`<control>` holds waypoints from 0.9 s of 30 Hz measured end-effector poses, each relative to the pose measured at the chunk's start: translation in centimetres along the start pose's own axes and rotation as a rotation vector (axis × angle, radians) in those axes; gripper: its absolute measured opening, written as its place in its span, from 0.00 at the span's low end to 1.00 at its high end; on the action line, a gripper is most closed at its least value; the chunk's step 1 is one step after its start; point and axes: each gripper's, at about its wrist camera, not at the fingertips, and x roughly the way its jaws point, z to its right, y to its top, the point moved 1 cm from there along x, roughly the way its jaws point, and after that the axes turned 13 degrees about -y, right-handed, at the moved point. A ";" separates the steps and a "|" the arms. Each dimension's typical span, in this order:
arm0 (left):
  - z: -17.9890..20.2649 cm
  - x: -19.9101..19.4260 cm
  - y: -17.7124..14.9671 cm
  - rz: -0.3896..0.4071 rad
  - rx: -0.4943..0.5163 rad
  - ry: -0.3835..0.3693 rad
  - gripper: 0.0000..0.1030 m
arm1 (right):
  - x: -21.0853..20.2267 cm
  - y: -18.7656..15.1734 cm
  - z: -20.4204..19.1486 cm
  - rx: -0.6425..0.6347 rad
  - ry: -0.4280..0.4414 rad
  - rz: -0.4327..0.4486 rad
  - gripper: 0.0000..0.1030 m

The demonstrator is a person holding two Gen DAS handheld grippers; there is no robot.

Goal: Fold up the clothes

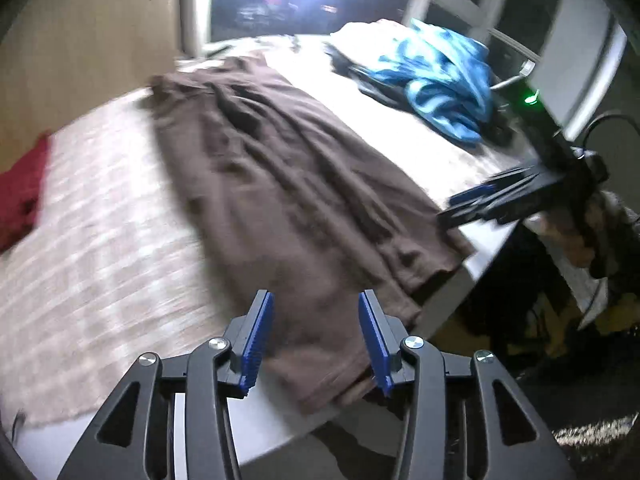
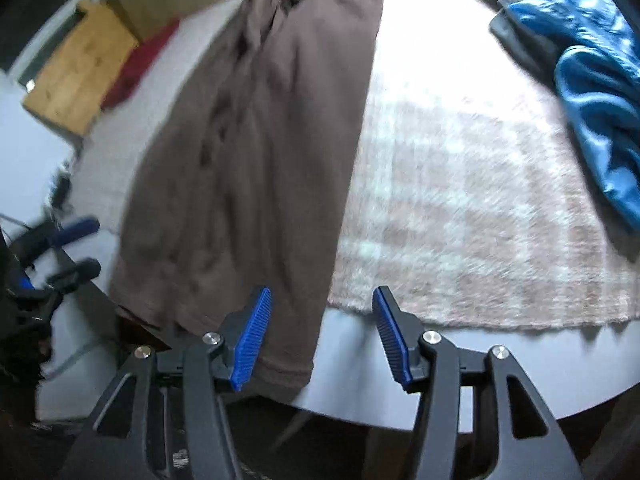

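1. Blue ribbed pads are seen on the left gripper, whose jaws stand wide apart with nothing between them; it hangs over the near end of a brown garment without touching it.
2. Blue pads are likewise borne by the right gripper, spread wide and empty, one pad over the garment's hem, the other over bare table edge.
3. Each gripper is caught in the other's camera: the right one at the garment's far side edge, the left one at the table's left side, blurred.
4. The brown garment is laid lengthwise, folded narrow and wrinkled, on a pale pink fuzzy cloth that covers the white table; its hem is draped over the table's near edge.
5. A crumpled blue patterned garment is heaped on the cloth, well apart from the brown one.
6. A red cloth is seen at the opposite edge.
7. A wooden board is seen beyond the table; no containers can be made out.
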 end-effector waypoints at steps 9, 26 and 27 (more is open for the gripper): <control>-0.6 1.9 -1.1 -0.088 0.012 0.000 0.42 | -2.9 -0.2 -1.7 -0.176 -0.014 0.026 0.10; -3.1 4.9 -1.3 -0.108 -0.151 -0.013 0.20 | -1.3 -1.3 -2.6 -0.079 0.035 0.061 0.34; -3.4 4.8 -1.0 -0.102 -0.160 -0.034 0.17 | -1.4 -1.4 -2.9 -0.088 0.034 0.065 0.25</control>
